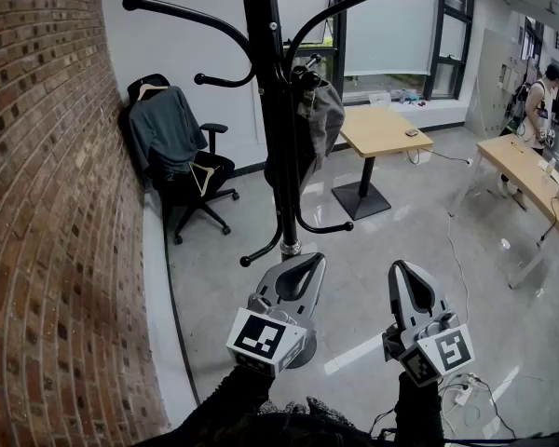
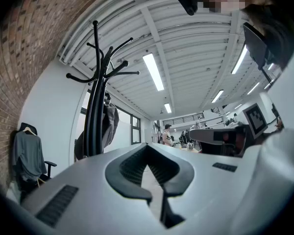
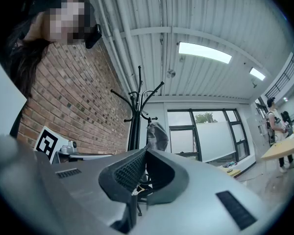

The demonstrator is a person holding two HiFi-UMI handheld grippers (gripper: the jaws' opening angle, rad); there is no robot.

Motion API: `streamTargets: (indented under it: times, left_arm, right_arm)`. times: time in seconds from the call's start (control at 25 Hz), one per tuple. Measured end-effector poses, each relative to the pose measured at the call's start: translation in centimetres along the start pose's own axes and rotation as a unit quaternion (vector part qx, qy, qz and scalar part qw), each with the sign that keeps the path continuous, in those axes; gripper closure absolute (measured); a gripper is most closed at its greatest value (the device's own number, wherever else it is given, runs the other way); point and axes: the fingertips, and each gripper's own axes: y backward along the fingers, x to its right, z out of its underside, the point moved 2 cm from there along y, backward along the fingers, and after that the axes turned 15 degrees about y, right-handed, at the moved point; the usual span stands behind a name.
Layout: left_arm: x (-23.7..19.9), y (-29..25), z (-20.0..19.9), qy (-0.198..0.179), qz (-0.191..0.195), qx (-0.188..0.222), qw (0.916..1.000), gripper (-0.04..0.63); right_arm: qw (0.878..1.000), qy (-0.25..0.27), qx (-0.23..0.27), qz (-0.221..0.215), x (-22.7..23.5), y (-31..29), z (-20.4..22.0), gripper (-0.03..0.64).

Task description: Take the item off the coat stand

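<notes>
Both sets of tongs are squeezed together with nothing in them. The left tongs (image 1: 314, 261) and right tongs (image 1: 399, 268) sit side by side. The coat stand (image 1: 264, 110) is straight ahead of the left pair. The grey garment (image 1: 322, 119) hangs on it, up past both tips and well apart from them.

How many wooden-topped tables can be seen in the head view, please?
2: the window table right of the coat stand; the right-hand table beside a person. More may be out of frame.
</notes>
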Motion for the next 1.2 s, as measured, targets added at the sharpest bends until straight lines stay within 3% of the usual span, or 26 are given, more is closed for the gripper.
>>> streamTargets:
  times: [0.44,0.68,1.0,1.2]
  left_arm:
    - [-0.9,-2.8,2.3,-0.003,-0.016,-0.021,0.9996,0.589]
    - [0.3,-5.6,1.2,0.009,-0.027,0.003,0.9996,0.589]
    - [2.2,-9.2,1.5,-0.004,-0.106,0.035,0.9937,0.589]
    - [4.1,-10.7,1.6,-0.002,-0.177,0.064,0.9821,0.589]
  right_arm:
    - [1.0,0.001,-0.002,-0.003,2.7,-0.8,2.3,0.607]
    - [0.999,-0.017,0.011,-0.039,5.8,-1.8,3.8,0.607]
    - [0.992,-0.034,0.029,-0.118,12.0,-2.6,5.4,0.607]
    - [0.979,-0.052,0.037,-0.193,15.2,-2.6,6.3,0.607]
